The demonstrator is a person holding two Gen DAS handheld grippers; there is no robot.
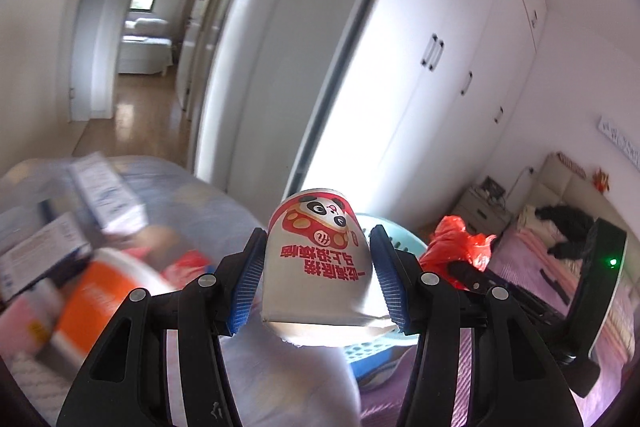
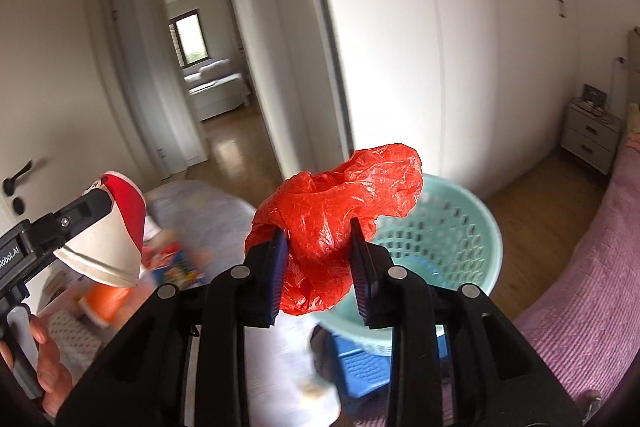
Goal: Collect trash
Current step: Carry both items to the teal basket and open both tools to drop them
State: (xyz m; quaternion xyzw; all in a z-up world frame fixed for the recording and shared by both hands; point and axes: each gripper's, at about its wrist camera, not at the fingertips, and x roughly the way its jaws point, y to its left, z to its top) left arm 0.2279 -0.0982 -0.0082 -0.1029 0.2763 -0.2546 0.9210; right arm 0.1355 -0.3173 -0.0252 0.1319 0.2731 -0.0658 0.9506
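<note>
My left gripper [image 1: 318, 239] is shut on a white paper cup [image 1: 316, 259] with a red panda print, held bottom end away from the camera. In the right wrist view the same cup [image 2: 116, 239] shows at the left, with a hand [image 2: 48, 359] on the handle. My right gripper [image 2: 318, 231] is shut on a crumpled red plastic bag [image 2: 340, 195], its pads pressing in from both sides. The red bag [image 1: 456, 247] also shows to the right of the cup. Below and to the left lies a clear trash bag [image 1: 80, 227] holding boxes and an orange-and-white container.
A teal laundry basket [image 2: 452, 239] stands just behind the red bag, over a blue crate [image 2: 360, 367]. A bed with a pink cover [image 2: 592, 287] fills the right. White wardrobes [image 2: 440, 47], a nightstand [image 2: 588, 139] and an open doorway [image 2: 208, 87] lie beyond.
</note>
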